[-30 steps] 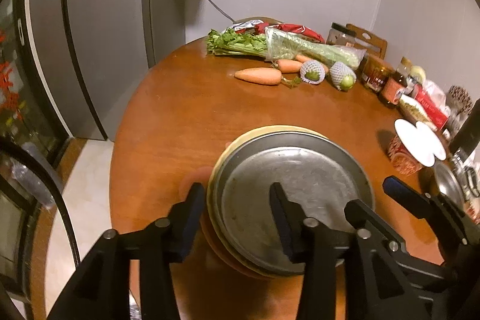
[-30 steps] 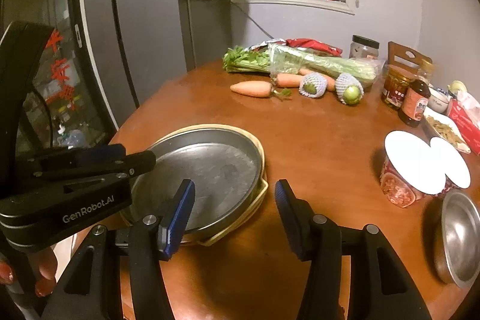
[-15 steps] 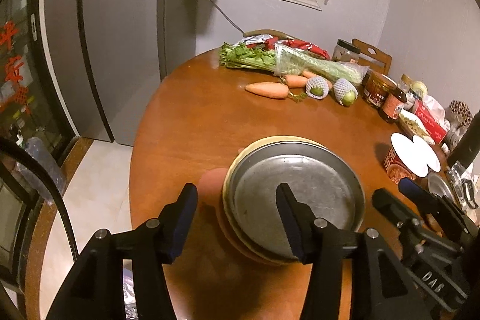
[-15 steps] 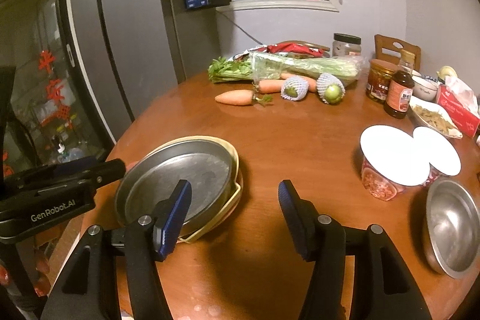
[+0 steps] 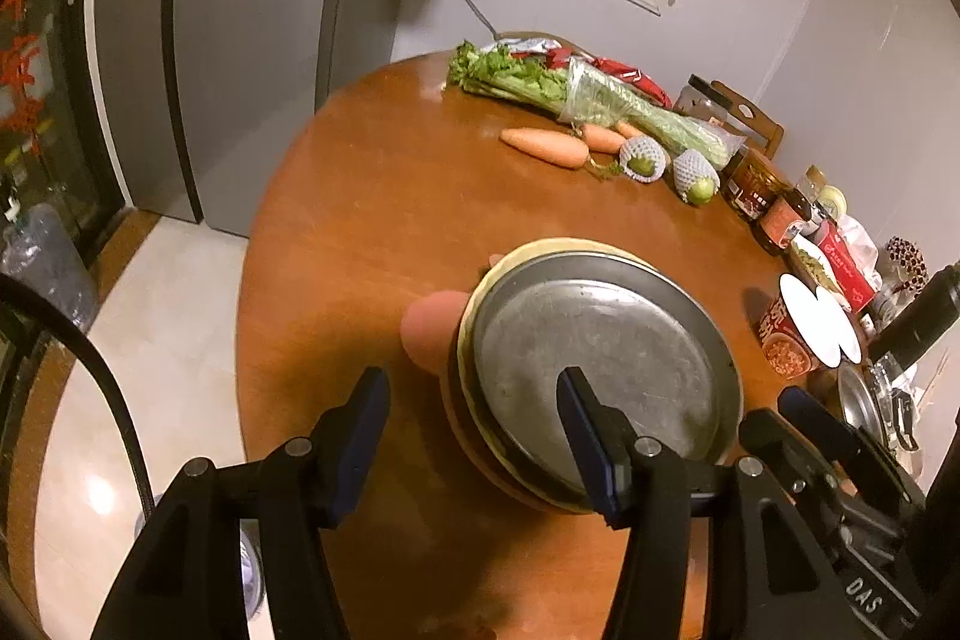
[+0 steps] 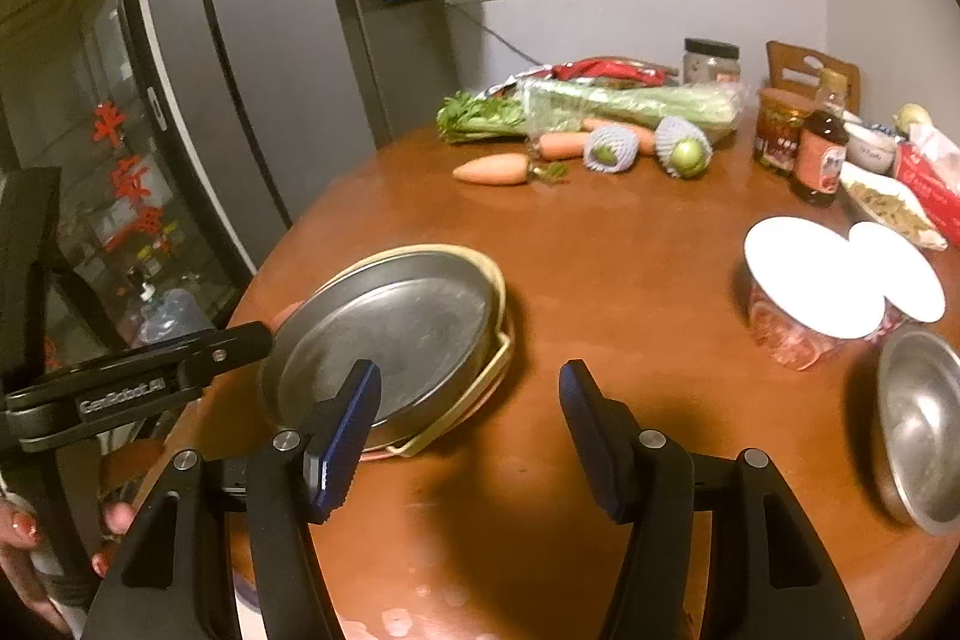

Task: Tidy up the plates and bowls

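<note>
A stack of plates (image 6: pixel 396 340) sits on the table (image 6: pixel 600 280), with carrots (image 6: pixel 492 170) toward twelve o'clock of it, lidded cups (image 6: pixel 810 280) at three, and a metal bowl (image 6: pixel 918 424) at four.

In the right wrist view, bare round table (image 6: pixel 600 280) lies open from the near edge up through the centre toward 12 o'clock, a clear lane for a gripper. The stack of plates (image 6: pixel 396 334) blocks 10 o'clock, with the left gripper (image 6: pixel 240 346) reaching in beside it at 9. Two lidded cups (image 6: pixel 810 292) and a steel bowl (image 6: pixel 918 424) crowd 2 to 3 o'clock, bottles and jars (image 6: pixel 816 154) stand at 1, and carrots (image 6: pixel 492 170) with bagged greens (image 6: pixel 600 103) line the far rim at 12.
</note>
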`<act>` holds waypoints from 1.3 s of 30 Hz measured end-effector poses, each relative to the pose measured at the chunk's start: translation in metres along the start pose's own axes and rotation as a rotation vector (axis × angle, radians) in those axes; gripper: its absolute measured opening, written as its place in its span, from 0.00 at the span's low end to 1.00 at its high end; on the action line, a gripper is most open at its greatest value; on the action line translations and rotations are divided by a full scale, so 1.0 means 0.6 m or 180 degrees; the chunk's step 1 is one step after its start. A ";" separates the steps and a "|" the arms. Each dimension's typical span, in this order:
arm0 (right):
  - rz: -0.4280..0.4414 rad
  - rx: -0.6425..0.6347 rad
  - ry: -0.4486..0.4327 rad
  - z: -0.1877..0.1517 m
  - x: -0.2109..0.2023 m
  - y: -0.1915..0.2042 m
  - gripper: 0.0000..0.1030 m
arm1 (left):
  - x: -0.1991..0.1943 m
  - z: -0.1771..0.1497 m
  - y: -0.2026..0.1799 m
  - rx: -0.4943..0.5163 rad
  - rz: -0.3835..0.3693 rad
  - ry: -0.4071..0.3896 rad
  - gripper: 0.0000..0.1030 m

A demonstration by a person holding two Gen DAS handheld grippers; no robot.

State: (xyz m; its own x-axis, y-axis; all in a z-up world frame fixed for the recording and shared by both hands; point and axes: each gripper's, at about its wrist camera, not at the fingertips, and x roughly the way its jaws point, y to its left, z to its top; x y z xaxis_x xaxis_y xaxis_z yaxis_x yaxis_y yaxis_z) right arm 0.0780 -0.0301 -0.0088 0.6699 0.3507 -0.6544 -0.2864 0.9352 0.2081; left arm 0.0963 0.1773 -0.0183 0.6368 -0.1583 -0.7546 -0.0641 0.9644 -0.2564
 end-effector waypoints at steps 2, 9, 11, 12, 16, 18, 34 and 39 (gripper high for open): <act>0.0004 0.0005 0.0014 -0.002 0.004 0.005 0.62 | 0.009 -0.001 0.001 -0.0022 -0.0064 0.0041 0.56; 0.0028 0.0052 0.0025 -0.005 0.018 0.010 0.62 | 0.041 -0.006 0.002 -0.0095 -0.0100 0.0159 0.56; 0.0012 0.0090 0.0059 -0.007 0.026 0.007 0.62 | 0.047 -0.007 0.001 -0.0096 -0.0116 0.0160 0.56; 0.0007 0.0106 0.0069 -0.008 0.029 0.005 0.62 | 0.050 -0.006 0.001 -0.0094 -0.0123 0.0173 0.56; 0.0027 0.0130 0.0092 -0.007 0.040 0.004 0.62 | 0.061 -0.007 -0.003 -0.0073 -0.0195 0.0195 0.56; 0.0045 0.0122 0.0104 -0.007 0.045 0.005 0.62 | 0.065 -0.005 -0.006 -0.0073 -0.0269 0.0207 0.56; -0.0122 0.0087 0.0028 0.003 0.061 -0.029 0.62 | 0.107 0.021 -0.076 0.0220 -0.0251 0.0275 0.56; -0.0193 0.0170 -0.0005 0.008 0.060 -0.062 0.62 | 0.124 0.031 -0.110 0.0338 -0.0272 0.0317 0.56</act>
State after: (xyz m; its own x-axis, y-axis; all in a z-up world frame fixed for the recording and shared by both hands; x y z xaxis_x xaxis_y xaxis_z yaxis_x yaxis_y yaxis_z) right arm 0.1160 -0.0522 -0.0367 0.6859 0.2934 -0.6659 -0.2082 0.9560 0.2067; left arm 0.1622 0.1055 -0.0462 0.5569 -0.2560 -0.7902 0.0721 0.9626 -0.2610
